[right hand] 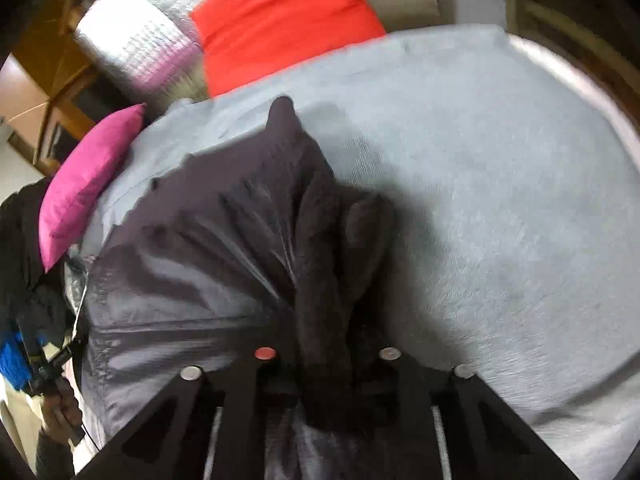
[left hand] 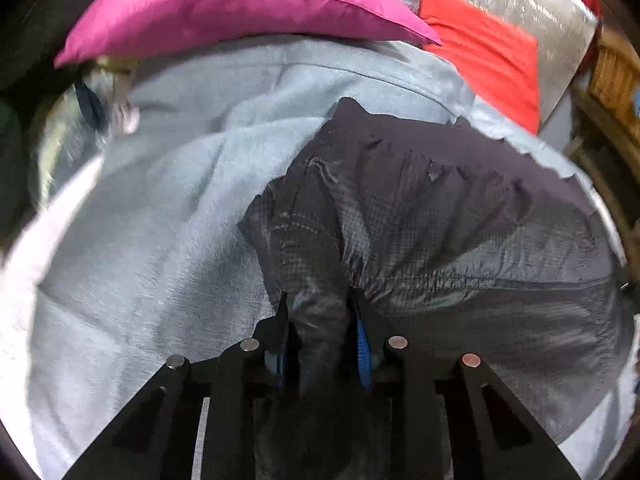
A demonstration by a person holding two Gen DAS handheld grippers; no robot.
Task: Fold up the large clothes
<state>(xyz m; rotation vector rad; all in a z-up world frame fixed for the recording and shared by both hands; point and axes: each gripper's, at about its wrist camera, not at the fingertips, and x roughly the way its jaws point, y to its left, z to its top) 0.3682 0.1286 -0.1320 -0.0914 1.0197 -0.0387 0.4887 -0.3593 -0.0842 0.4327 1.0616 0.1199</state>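
Left gripper [left hand: 320,320] clamped on dark garment [left hand: 440,208] edge | right gripper [right hand: 326,344] clamped on its other end | garment stretched between them over grey blanket [right hand: 500,200] | both hands equally near

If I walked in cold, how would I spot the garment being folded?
Find the pale blue blanket spread below a magenta pillow and a red pillow. On it lies the dark jacket, the only dark, shiny, grid-textured cloth there.
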